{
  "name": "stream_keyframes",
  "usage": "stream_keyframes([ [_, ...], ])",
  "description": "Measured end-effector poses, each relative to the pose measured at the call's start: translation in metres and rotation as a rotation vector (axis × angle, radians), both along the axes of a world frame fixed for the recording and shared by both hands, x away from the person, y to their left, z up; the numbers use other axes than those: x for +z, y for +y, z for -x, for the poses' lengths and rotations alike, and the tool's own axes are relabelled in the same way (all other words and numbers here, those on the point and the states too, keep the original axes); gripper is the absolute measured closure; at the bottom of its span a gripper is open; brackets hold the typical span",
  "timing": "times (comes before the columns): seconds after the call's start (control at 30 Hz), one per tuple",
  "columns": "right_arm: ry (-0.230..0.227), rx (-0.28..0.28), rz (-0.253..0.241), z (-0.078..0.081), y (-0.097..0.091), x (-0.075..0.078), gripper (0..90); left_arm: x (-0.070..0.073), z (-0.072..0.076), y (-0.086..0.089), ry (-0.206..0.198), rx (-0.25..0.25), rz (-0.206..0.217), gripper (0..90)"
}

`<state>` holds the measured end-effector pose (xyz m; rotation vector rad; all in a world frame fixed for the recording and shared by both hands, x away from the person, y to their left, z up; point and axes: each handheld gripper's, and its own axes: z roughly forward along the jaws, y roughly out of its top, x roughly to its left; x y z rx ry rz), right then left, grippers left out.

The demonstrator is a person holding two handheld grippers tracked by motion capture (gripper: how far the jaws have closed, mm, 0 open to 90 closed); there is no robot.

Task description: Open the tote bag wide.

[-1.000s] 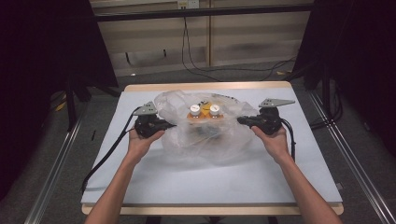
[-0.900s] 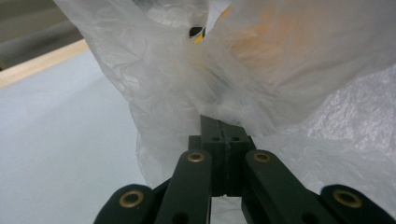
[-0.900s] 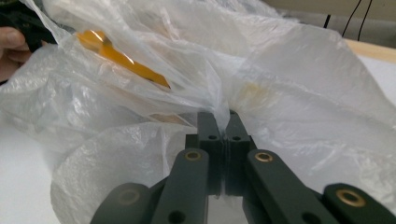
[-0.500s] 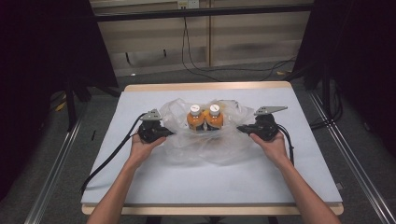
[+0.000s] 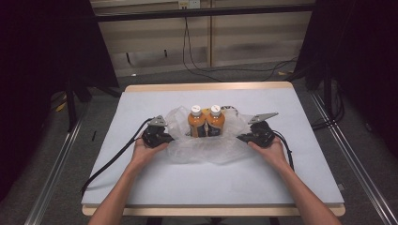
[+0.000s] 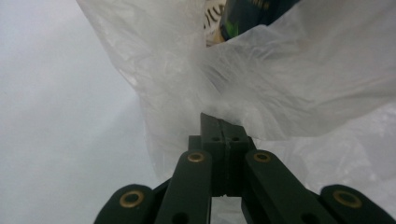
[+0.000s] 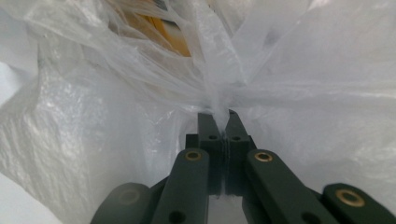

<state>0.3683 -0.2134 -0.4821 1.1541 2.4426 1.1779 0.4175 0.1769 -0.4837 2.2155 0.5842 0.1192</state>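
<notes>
Two orange bottles now stand bare above the clear plastic bag, which both clenched grippers, left gripper and right gripper, have pulled down around them onto the table, nearly unwrapping them.

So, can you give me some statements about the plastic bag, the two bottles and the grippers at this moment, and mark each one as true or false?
1. Two orange bottles with white caps stand upright side by side. True.
2. The clear plastic bag covers the bottle caps. False: the bag is pushed down around the bottles, and their caps and shoulders stand clear above it.
3. The left gripper has its jaws shut on the bag film. True.
4. The right gripper is open and away from the bag. False: its jaws pinch a gathered fold of the film.
5. The bottles lie on bare wood. False: they stand on the white table.
</notes>
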Motion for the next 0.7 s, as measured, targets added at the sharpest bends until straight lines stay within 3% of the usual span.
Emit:
stream_keyframes([
  [0.17, 0.014, -0.002, 0.012, 0.000, 0.001, -0.006, 89.7, -0.003, 0.000, -0.001, 0.009, -0.004, -0.005, 90.0],
  [0.23, 0.010, 0.002, 0.022, 0.001, 0.002, -0.005, 89.8, -0.003, 0.002, -0.001, -0.008, 0.004, -0.024, 90.0],
  [0.33, 0.003, -0.008, 0.015, 0.001, 0.002, -0.006, 88.2, -0.005, 0.002, 0.000, 0.001, 0.017, 0.003, 90.0],
  [0.43, 0.004, -0.006, 0.008, 0.003, 0.002, -0.006, 78.7, -0.005, 0.001, 0.006, 0.025, 0.024, 0.038, 88.6],
  [0.6, -0.008, -0.004, -0.025, 0.006, 0.001, -0.003, 66.7, 0.001, 0.003, 0.014, 0.028, 0.053, 0.078, 76.1],
  [0.7, -0.048, -0.002, -0.068, 0.011, -0.004, 0.010, 54.0, 0.013, 0.008, 0.023, 0.031, 0.052, 0.123, 56.9],
])
